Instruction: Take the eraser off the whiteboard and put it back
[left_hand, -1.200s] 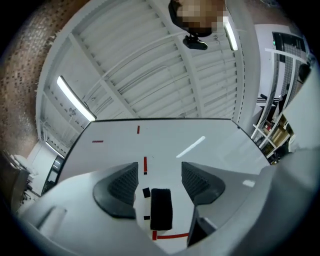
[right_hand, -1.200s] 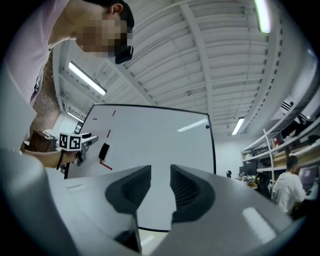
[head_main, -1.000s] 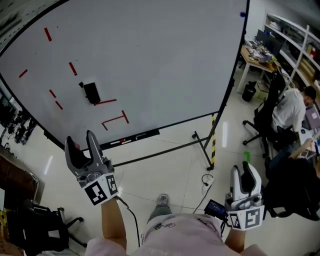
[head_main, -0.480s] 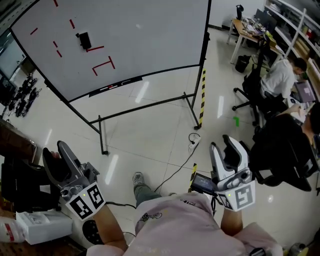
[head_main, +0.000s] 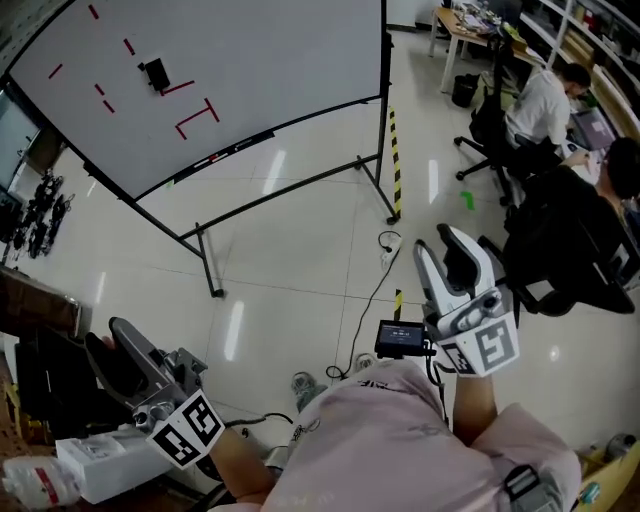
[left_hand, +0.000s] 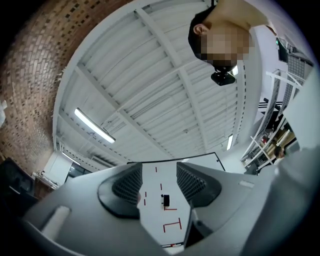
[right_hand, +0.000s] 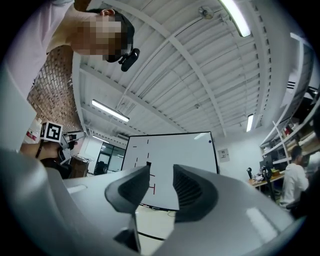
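Observation:
The black eraser (head_main: 155, 72) sticks to the whiteboard (head_main: 260, 60) at the far upper left of the head view, beside red marker strokes. Both grippers are far from it, down near my body. My left gripper (head_main: 108, 338) is at the lower left, open and holding nothing. My right gripper (head_main: 440, 242) is right of centre, also open and holding nothing. In the left gripper view the eraser (left_hand: 166, 200) shows small and distant in the gap of the left gripper (left_hand: 159, 182). In the right gripper view the eraser (right_hand: 148, 164) sits just above the left jaw of the right gripper (right_hand: 161, 185).
The whiteboard's stand legs (head_main: 205, 260) spread over the glossy floor. Black-and-yellow tape (head_main: 393, 160) and a cable (head_main: 375, 290) lie on the floor. Seated people and office chairs (head_main: 560, 240) fill the right side. A white box (head_main: 95, 465) lies at the lower left.
The whiteboard and eraser have shrunk toward the upper left as I backed away. Both grippers stayed open; the left sank lower, and the eraser has not left the board.

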